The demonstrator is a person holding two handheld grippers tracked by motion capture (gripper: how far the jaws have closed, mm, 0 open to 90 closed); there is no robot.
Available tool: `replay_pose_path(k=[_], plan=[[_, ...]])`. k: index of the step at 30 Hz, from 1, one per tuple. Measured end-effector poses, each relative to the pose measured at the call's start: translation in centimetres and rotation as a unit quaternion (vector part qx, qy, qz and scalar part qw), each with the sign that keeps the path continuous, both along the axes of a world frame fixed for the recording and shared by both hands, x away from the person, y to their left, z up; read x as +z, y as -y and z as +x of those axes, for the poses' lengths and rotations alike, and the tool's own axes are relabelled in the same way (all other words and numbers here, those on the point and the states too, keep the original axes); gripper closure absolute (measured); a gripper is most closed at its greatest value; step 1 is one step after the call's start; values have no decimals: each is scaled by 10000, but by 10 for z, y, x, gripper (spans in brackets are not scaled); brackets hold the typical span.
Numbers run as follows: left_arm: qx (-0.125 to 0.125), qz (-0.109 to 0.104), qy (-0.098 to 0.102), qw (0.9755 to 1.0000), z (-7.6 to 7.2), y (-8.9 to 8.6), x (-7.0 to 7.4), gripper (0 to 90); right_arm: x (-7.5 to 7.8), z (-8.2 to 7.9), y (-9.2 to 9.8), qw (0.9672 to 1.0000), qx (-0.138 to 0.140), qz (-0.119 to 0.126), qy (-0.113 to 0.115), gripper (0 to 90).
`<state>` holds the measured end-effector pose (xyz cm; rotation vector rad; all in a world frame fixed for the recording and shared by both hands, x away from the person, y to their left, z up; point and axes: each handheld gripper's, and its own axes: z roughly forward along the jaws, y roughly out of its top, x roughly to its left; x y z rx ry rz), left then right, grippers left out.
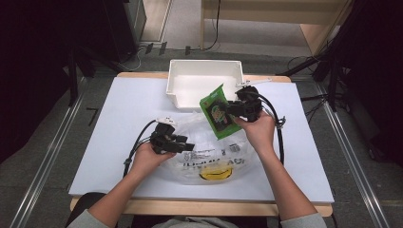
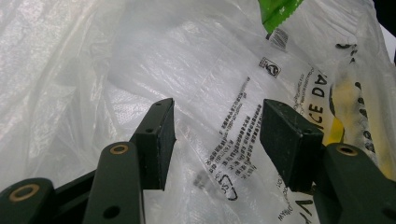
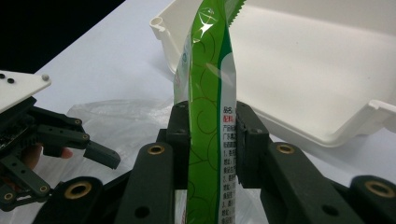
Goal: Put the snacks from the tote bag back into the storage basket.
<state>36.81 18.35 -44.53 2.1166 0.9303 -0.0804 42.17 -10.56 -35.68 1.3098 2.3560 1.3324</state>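
My right gripper (image 1: 237, 110) covers part of the green packet (image 1: 217, 112) it clamps, lifted at one o'clock of the plastic bag (image 1: 209, 152). My left gripper (image 2: 217, 140) rests level, jaws apart, empty, over the bag.

A white-topped wooden table (image 1: 119, 142) stands on grey floor (image 1: 43, 142), pale wooden furniture (image 1: 266, 12) behind, dark surroundings.
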Motion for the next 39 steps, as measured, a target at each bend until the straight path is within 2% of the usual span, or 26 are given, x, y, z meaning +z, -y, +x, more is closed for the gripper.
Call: replay_pose_path(k=[11, 23, 39], plan=[[-14, 14, 26, 10000, 0, 0, 0, 465, 8, 12, -1, 10000, -63, 10, 39, 734], [-8, 13, 23, 10000, 0, 0, 0, 465, 21, 27, -4, 9998, -137, -89, 145, 734], [-39, 12, 49, 10000, -1, 1, 0, 466, 31, 49, -12, 9994, -235, -161, 207, 734]])
